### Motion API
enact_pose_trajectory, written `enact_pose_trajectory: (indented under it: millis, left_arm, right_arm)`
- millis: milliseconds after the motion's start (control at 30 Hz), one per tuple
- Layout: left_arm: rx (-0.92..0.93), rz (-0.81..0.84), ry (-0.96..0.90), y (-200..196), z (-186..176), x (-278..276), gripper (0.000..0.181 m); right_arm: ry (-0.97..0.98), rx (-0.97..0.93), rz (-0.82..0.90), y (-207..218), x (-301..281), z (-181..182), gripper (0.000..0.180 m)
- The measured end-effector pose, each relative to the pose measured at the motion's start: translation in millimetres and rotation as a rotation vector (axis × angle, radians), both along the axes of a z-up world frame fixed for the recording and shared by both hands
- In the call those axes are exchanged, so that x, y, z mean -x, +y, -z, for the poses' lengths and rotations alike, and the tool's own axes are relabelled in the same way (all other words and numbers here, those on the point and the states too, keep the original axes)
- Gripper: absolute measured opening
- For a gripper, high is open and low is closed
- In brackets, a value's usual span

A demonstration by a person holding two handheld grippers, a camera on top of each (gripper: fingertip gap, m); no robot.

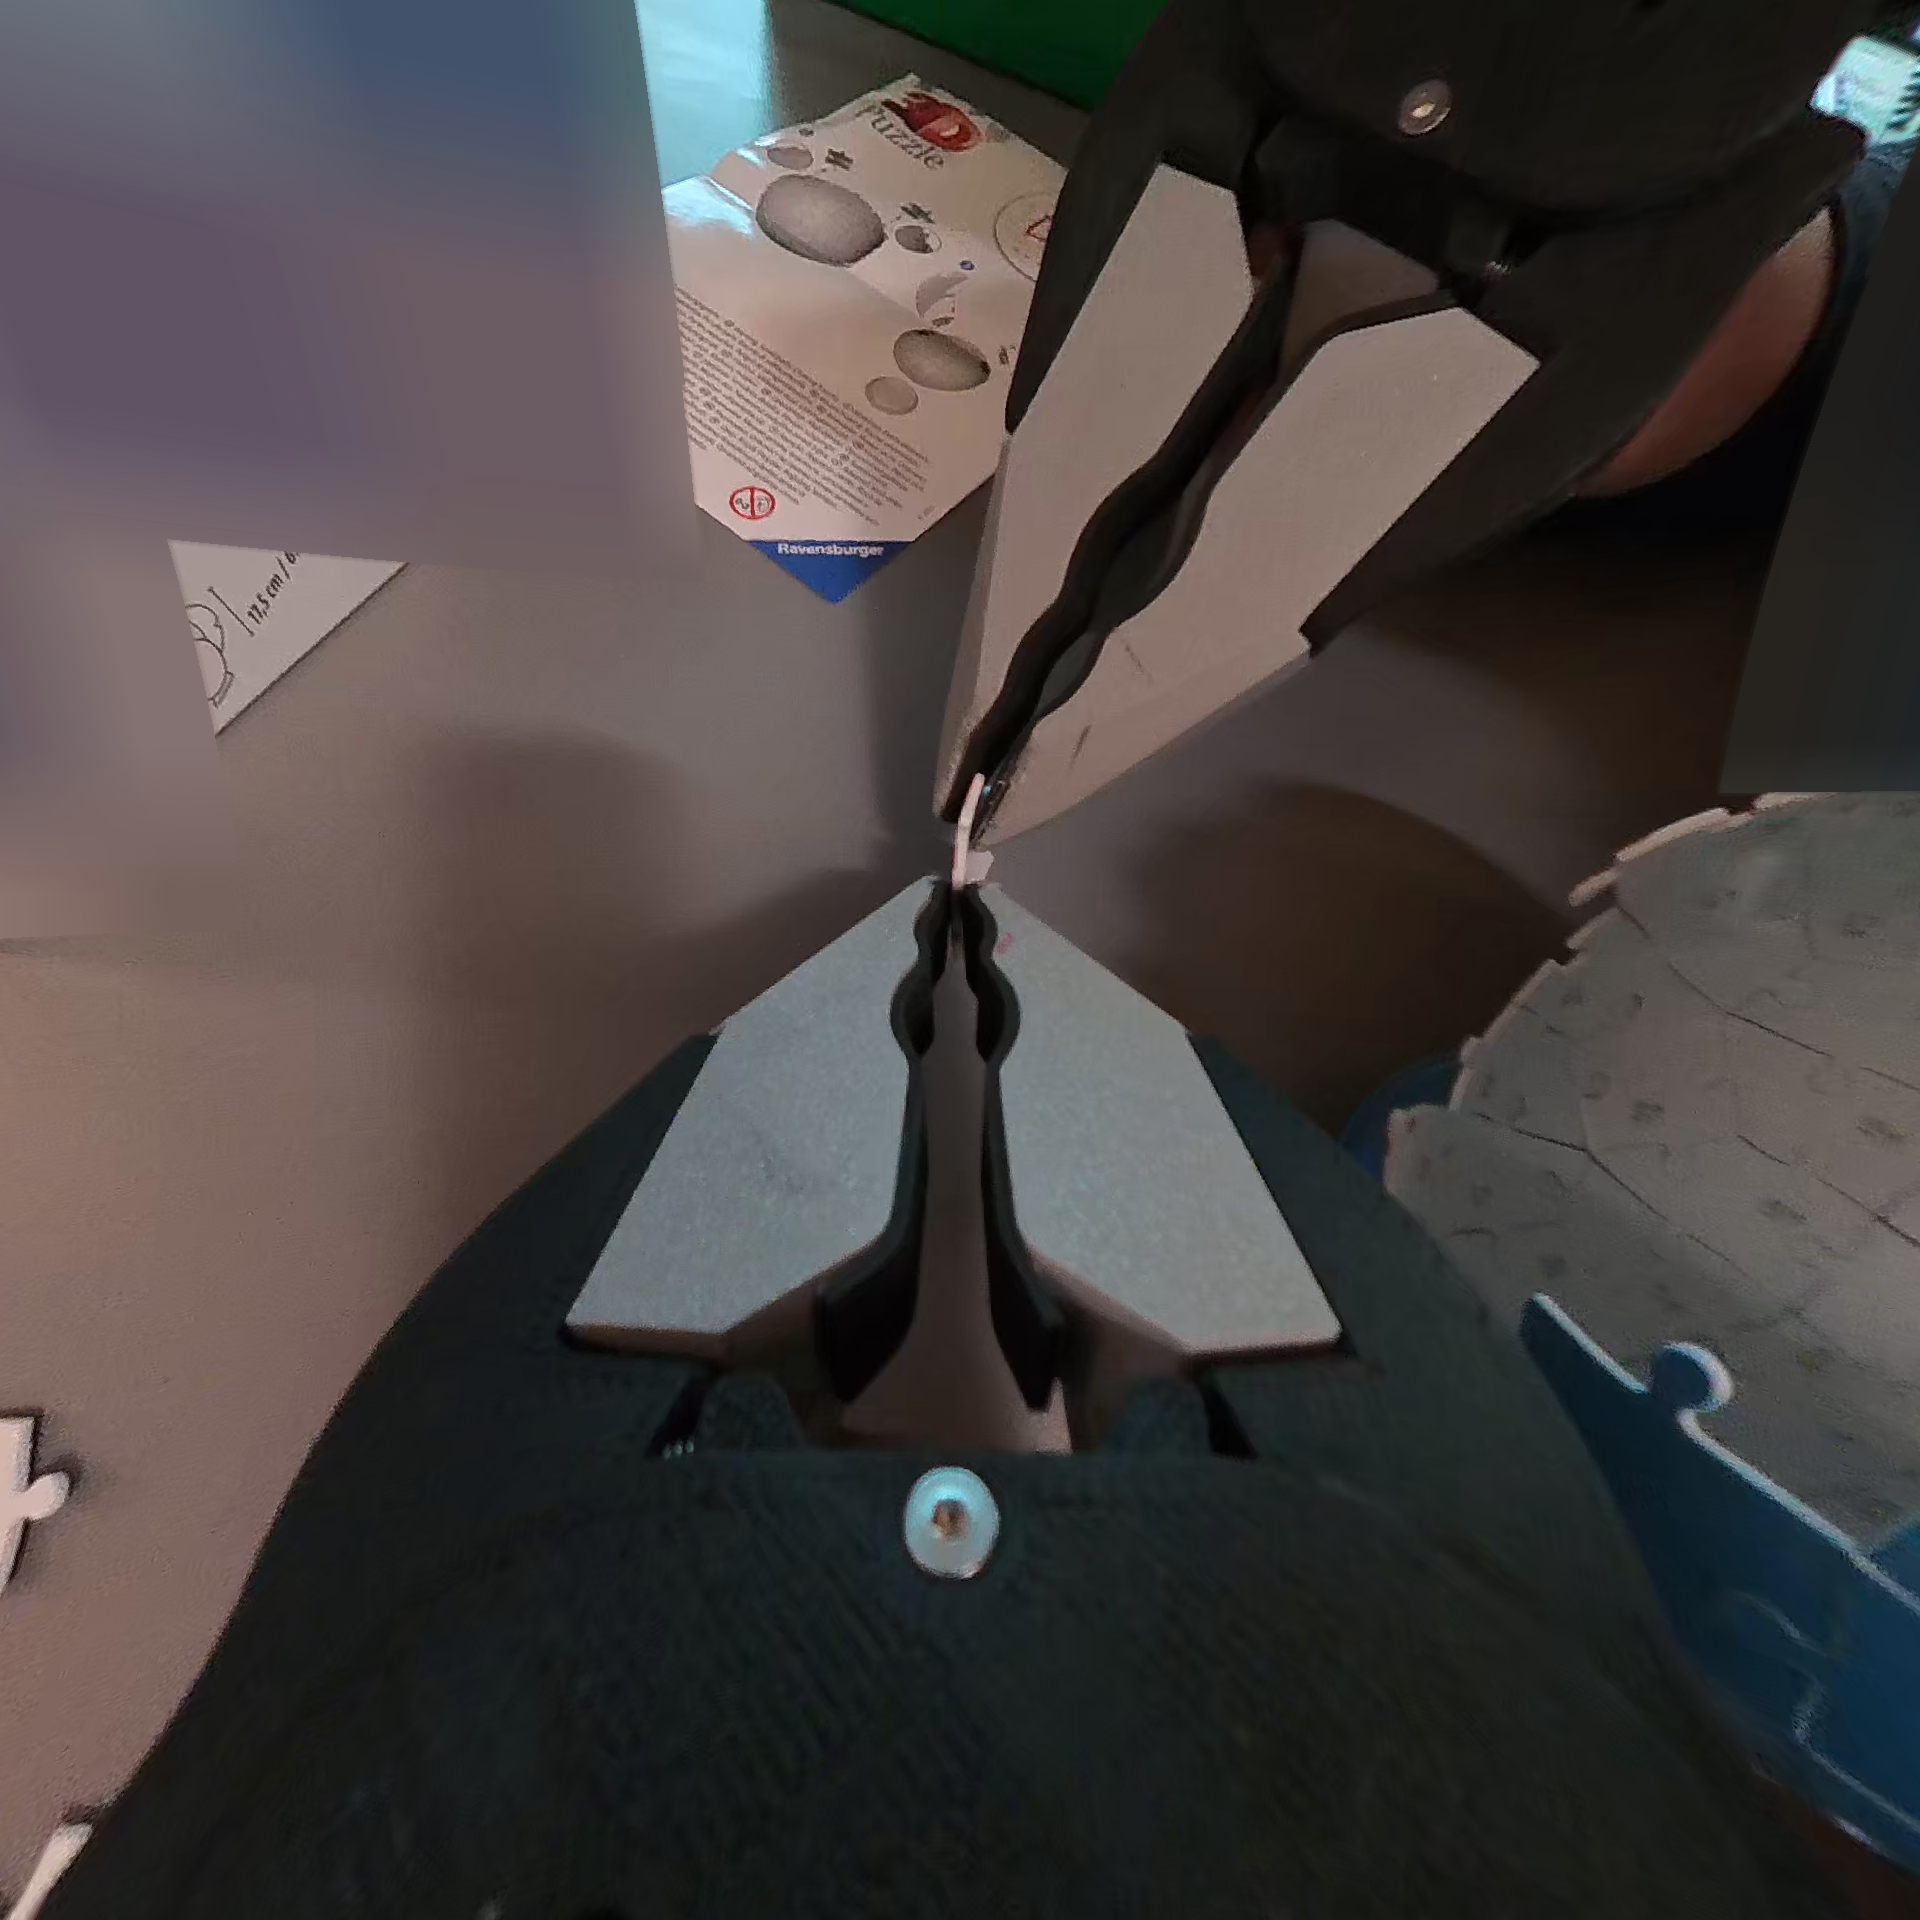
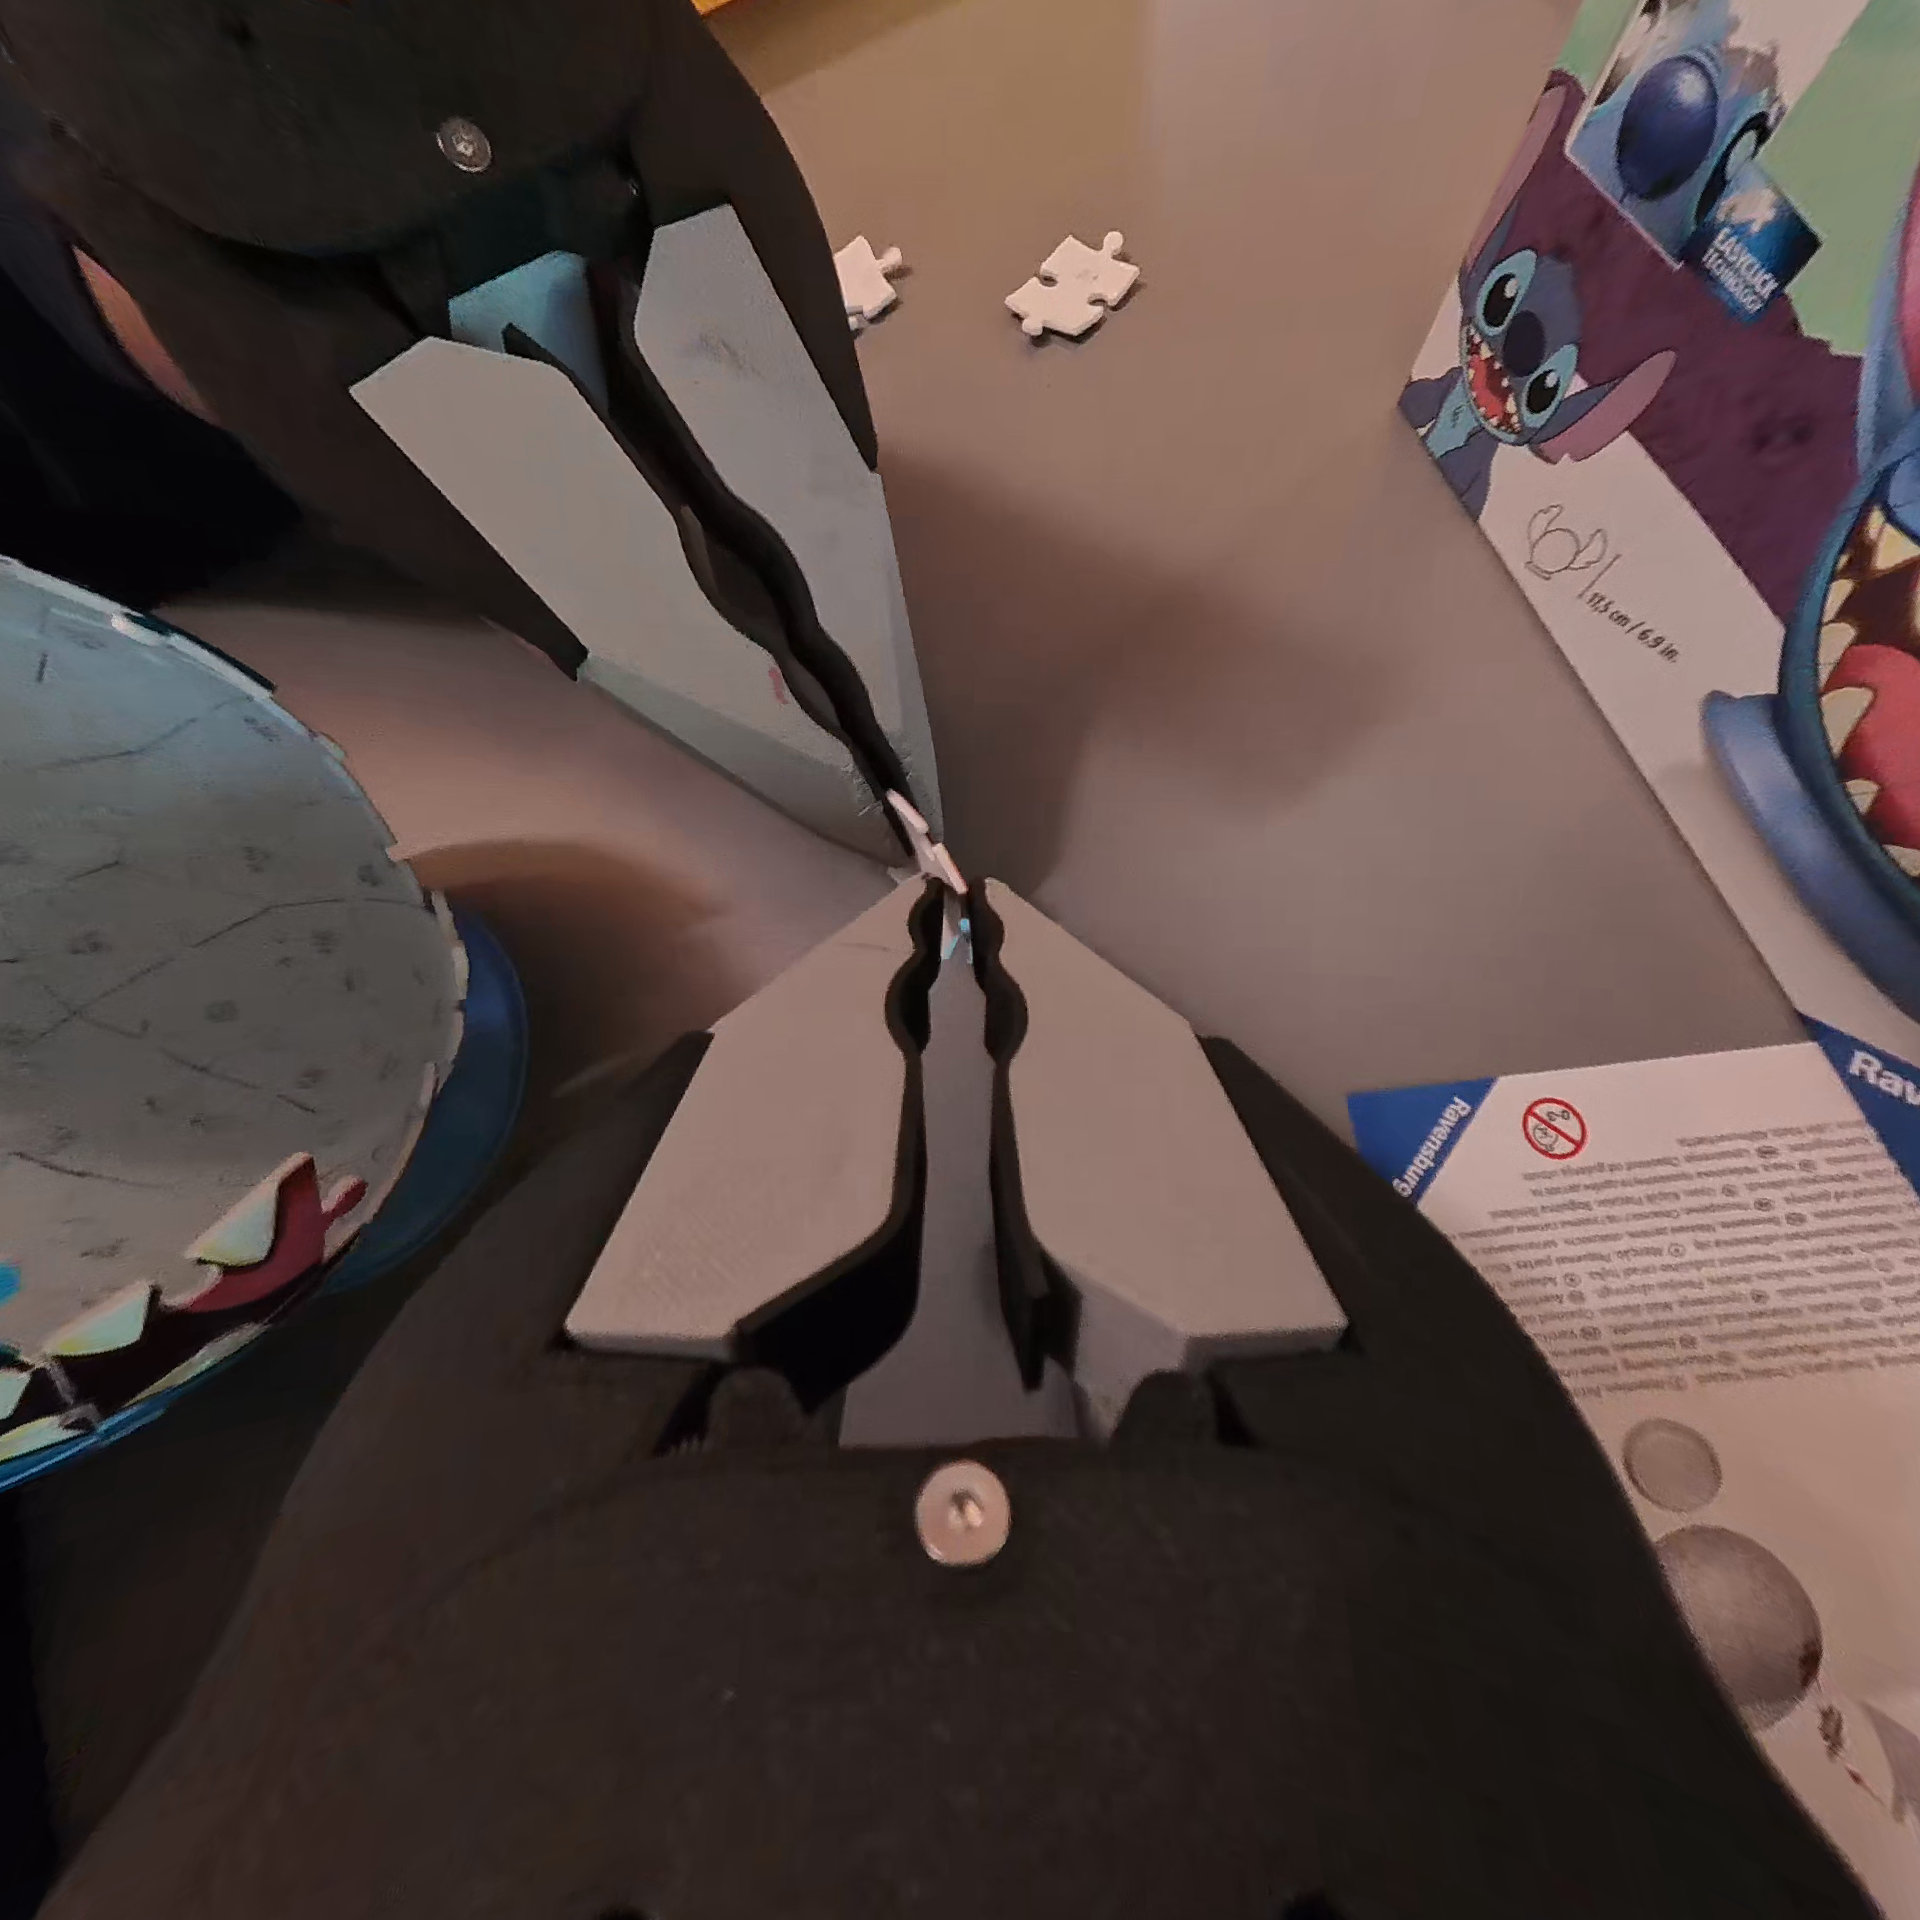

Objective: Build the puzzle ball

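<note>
My left gripper (image 1: 956, 896) and right gripper (image 2: 951, 896) meet tip to tip above the grey table. A small white puzzle piece (image 1: 971, 847) is pinched edge-on between both pairs of tips; it also shows in the right wrist view (image 2: 928, 844). I cannot tell whether it is one piece or two. The right gripper (image 1: 975, 816) comes in from the upper right, the left gripper (image 2: 914, 831) from the upper left. The partly built puzzle ball (image 1: 1714, 1091), open with its grey inside showing, sits on a blue stand; it also shows in the right wrist view (image 2: 208, 883).
Two loose white pieces (image 2: 1075, 286) (image 2: 868, 275) lie farther back, another at the table's left (image 1: 21, 1475). The puzzle box (image 2: 1662, 468) stands at the right. An instruction sheet (image 1: 831, 343) lies on the table (image 2: 1247, 520), also visible in the right wrist view (image 2: 1662, 1247). Left and right tips are no more than a few centimetres apart. Left tips and right tips are each some 15 cm from the partly built puzzle ball (image 1: 1714, 1091).
</note>
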State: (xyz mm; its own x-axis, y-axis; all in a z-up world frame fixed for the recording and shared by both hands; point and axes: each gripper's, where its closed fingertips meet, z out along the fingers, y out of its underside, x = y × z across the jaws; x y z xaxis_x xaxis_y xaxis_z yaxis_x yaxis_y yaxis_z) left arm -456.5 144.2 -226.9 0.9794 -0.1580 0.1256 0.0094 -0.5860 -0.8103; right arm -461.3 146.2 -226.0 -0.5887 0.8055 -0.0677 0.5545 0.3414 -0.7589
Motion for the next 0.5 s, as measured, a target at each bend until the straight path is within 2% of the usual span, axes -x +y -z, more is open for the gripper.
enact_pose_trajectory:
  millis: [500]
  left_arm:
    - [0.004,-0.002,0.029,-0.5,-0.1,0.3,0.000]
  right_arm:
    - [0.022,-0.026,0.003,-0.5,0.7,-0.4,0.002]
